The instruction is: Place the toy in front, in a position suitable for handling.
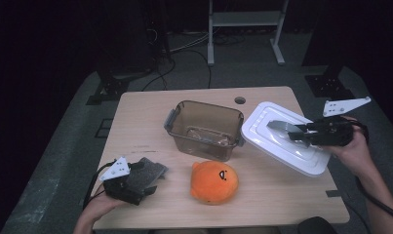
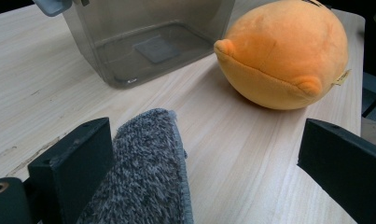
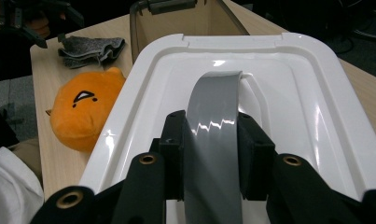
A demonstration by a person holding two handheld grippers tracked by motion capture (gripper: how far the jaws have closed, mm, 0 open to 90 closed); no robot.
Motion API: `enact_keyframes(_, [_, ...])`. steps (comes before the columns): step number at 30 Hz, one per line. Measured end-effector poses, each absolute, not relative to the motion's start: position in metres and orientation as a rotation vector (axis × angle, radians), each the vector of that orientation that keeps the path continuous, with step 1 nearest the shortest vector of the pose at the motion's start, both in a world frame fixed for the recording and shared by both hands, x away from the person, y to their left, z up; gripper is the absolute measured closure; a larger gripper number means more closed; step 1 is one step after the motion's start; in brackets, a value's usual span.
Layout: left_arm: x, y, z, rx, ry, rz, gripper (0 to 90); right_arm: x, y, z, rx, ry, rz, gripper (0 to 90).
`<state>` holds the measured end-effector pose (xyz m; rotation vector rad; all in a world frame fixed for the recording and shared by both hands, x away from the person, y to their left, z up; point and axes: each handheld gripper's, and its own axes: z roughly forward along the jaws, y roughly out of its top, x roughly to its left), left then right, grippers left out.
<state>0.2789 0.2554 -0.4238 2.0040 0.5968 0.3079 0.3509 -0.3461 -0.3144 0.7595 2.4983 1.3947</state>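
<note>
High view: the right hand-held gripper (image 1: 301, 132) is pinching the grey handle (image 3: 212, 121) of a white lid (image 1: 282, 139).
The lid is hanging tilted over the desk's (image 1: 145, 112) right side, just right of the open brown bin (image 1: 204, 127). Nearer, an orange plush (image 1: 214, 182) is lying; at near left, the left hand-held gripper (image 1: 147, 170) is sitting spread around a grey cloth (image 2: 148, 172).

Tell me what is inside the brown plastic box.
The box is open. Through its tinted walls the bare floor shows, with a square mark moulded in it. The near wall's glare hides some corners, so small items there cannot be ruled out.
</note>
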Motion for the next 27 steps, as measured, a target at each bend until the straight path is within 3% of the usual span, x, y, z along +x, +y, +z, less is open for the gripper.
enact_keyframes(27, [0.279, 0.254, -0.423, 2.008, 0.591, 0.302, 2.6, 0.341, -0.378, -0.394, 0.971, 2.527, 1.379, 66.5])
